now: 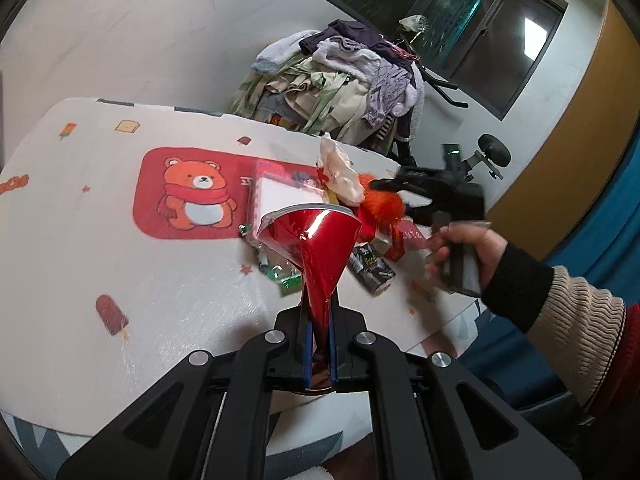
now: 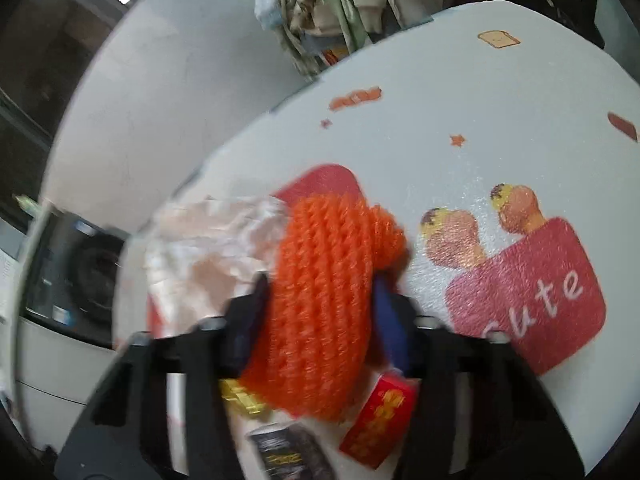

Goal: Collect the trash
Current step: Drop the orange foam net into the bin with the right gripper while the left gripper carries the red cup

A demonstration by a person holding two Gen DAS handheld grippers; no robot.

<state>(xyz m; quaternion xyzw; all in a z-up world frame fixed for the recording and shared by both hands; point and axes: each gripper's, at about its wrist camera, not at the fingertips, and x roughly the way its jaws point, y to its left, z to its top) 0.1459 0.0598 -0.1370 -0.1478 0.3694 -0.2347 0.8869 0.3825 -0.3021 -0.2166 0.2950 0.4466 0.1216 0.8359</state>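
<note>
The left gripper (image 1: 320, 320) is clenched on a red foil bag (image 1: 310, 240), which fans up and out from between the jaws, lifted off the table (image 1: 80, 200) and hanging over the litter. The right gripper (image 2: 316, 304) has an orange foam net (image 2: 320, 300) between its blue pads, and the net bulges out past them, so I judge it grasped, though that view is blurred. In the left wrist view the same gripper shows at about 2 o'clock from the bag, dark and smeared, with the person's hand (image 1: 464, 256) on its handle. So two pieces look taken up, one per gripper, and neither has been dropped anywhere; no bin or sack shows in either view, so where they go I cannot tell. Plenty is left on the table: a crumpled white wrapper (image 1: 340, 172) at 12 o'clock from the bag, a pink-rimmed pack (image 1: 276, 188) at 11 o'clock, a green candy wrapper (image 1: 280, 272) at 7 o'clock, and a dark carton (image 1: 370, 268) at 4 o'clock. The right wrist view adds a red box (image 2: 380, 424) at 5 o'clock from the net and gold foil (image 2: 240, 396) at 7 o'clock. The heap sits near the middle of the printed cloth, by the bear patch (image 1: 192, 196). By my reckoning the job is early on, with most of the pile to go.
</note>
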